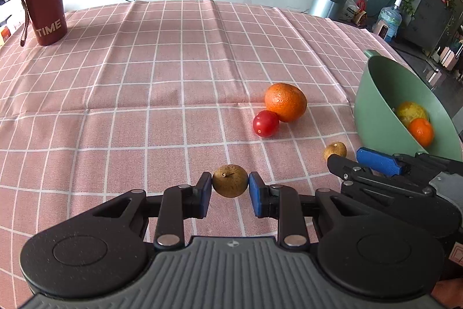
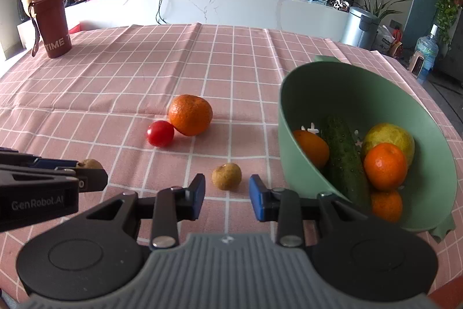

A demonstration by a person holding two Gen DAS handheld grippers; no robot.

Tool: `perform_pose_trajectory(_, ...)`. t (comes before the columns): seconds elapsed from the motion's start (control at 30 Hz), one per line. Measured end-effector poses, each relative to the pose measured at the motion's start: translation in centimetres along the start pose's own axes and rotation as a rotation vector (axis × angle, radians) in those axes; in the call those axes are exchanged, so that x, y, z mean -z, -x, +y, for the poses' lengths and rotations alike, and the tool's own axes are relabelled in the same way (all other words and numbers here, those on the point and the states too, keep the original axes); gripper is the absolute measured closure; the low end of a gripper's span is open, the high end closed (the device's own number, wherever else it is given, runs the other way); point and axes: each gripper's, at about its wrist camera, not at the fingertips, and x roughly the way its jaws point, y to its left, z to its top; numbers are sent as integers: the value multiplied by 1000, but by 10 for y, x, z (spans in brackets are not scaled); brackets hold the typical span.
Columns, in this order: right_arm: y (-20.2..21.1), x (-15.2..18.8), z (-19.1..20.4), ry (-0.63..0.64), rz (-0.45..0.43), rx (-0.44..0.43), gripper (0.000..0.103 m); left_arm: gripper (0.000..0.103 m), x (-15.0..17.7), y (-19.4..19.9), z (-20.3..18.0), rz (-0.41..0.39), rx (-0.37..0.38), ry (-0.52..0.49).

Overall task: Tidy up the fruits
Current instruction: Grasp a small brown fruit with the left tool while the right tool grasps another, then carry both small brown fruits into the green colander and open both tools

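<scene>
Black linkages, blue jaws, grey ribbed housing

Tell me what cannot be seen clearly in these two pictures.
- Green bowl: in the left wrist view the right edge cuts it off, and its wall hides most of its contents.
- Held brown fruit: in the right wrist view the left gripper covers nearly all of it.
- Lowest orange in the bowl: partly hidden behind the orange above it.

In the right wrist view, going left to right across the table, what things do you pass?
Red tumbler → small brown fruit in the left gripper → cherry tomato → orange → loose brown fruit ahead of the right gripper → green bowl.
</scene>
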Motion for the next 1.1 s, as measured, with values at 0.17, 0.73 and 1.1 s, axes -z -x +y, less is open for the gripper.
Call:
perform_pose_trajectory(0.17,-8,-1,4,10,1,37,80,72,-1,-6,5,9,6,18)
perform_pose_trajectory(0.73,-17,-2,6,-1,15,43,84,72,-2,-7,6,17,8,22)
perform_pose_trajectory(1.1,8,0,-2,-34,-3,-61,84,72,6,8,-4,4,-57,-7)
